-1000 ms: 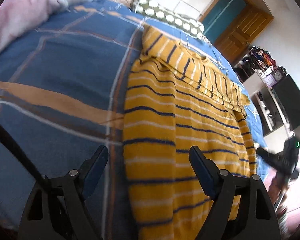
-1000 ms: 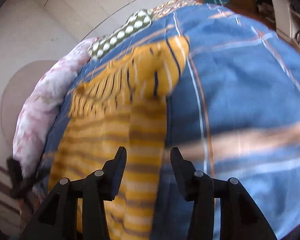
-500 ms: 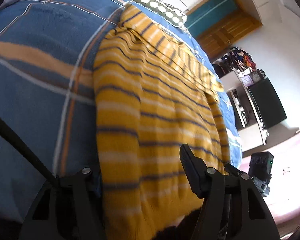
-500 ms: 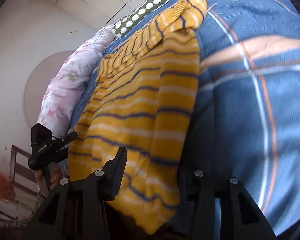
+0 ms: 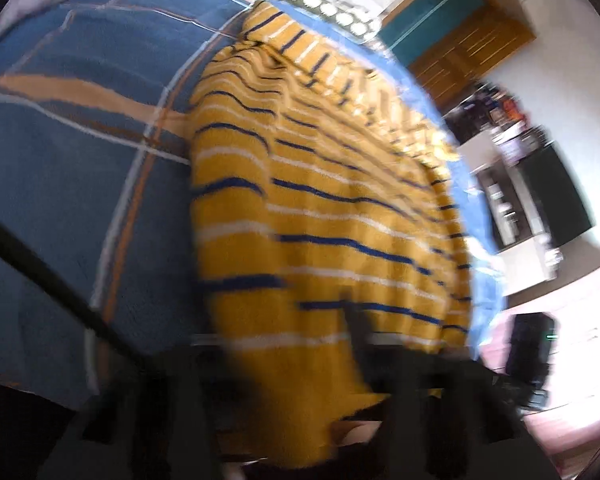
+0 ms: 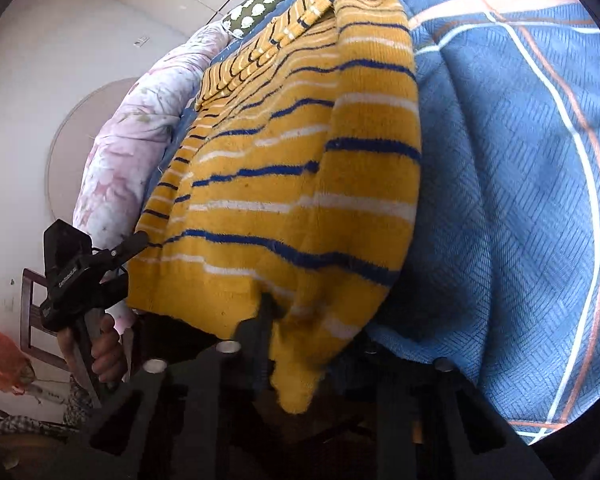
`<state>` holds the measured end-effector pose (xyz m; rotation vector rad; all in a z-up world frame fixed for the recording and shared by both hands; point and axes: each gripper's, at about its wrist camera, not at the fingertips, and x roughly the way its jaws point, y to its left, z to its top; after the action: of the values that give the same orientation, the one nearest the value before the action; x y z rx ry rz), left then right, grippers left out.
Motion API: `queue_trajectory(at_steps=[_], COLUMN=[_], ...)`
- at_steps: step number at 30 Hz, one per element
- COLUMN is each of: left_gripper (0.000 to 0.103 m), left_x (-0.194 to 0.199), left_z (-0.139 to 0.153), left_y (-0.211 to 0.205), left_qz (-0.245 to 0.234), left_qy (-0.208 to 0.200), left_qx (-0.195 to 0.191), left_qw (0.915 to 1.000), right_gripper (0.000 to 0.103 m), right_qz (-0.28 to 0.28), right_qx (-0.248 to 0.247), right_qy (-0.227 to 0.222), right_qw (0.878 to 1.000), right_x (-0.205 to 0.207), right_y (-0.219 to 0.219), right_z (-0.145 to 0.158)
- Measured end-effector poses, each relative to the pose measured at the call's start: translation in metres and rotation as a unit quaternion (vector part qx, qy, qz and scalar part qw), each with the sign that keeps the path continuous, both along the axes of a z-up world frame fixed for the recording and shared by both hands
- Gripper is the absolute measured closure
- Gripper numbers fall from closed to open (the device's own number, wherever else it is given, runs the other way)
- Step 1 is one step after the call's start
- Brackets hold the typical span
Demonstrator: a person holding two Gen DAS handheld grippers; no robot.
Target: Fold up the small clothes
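Observation:
A yellow sweater with blue and white stripes lies on a blue plaid bedspread, sleeves folded across its far end. Its bottom hem hangs over my left gripper, whose fingers sit on either side of the hem; the view is blurred. In the right wrist view the sweater drapes over my right gripper, with the hem corner between its fingers. The left gripper also shows there, at the hem's other corner, held by a hand.
A pink floral quilt and a green dotted pillow lie at the bed's far end. A wooden door, shelves and a dark cabinet stand beyond the bed. A chair stands by the wall.
Both grippers have moved down to the sweater's bottom hem, and the hem now lies between their fingers. The fabric near the hem has lifted and wrinkled.

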<state>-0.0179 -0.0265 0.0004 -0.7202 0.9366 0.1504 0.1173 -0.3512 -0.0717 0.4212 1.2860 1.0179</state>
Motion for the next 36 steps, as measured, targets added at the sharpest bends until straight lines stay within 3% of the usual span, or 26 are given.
queue_trajectory(at_steps=[1,7,12,16,21,25,29,36], left_gripper=[0.094,0.095,0.095,0.095,0.094,0.094,0.094,0.094], left_x=[0.001,-0.027,-0.07,-0.091,-0.086,-0.065,-0.014,0.117], left_z=[0.003,0.053,0.079,0.074,0.063,0.089,0.112,0.107], left_y=[0.001,-0.011,-0.031,-0.046,-0.035,-0.025,-0.001,0.072], left_qz=[0.003,0.011,0.003,-0.006,-0.004,-0.007,-0.009,0.023], left_qy=[0.008,-0.04,-0.073,-0.062,-0.046,-0.072,-0.085,-0.041], left_qx=[0.008,0.062,0.074,0.104,0.085,0.108,0.122,0.085], left_qw=[0.9999,0.9972,0.9946,0.9926,0.9953,0.9915,0.9888,0.9953], right_gripper=[0.088,0.094,0.096,0.096,0.096,0.096,0.096,0.096], right_qz=[-0.002,-0.01,0.007,0.036,0.025,0.02,-0.005,-0.046], right_qx=[-0.002,-0.003,0.023,0.021,0.025,0.043,0.058,0.023], right_qy=[-0.001,-0.047,-0.077,-0.087,-0.077,-0.115,-0.158,-0.194], right_qw=[1.0,0.999,0.997,0.995,0.996,0.992,0.986,0.98], right_x=[0.001,-0.004,-0.031,-0.061,-0.05,-0.024,0.025,0.126], right_y=[0.001,-0.019,-0.048,-0.059,-0.056,-0.053,-0.035,0.029], right_z=[0.004,0.043,0.077,0.082,0.08,0.106,0.136,0.153])
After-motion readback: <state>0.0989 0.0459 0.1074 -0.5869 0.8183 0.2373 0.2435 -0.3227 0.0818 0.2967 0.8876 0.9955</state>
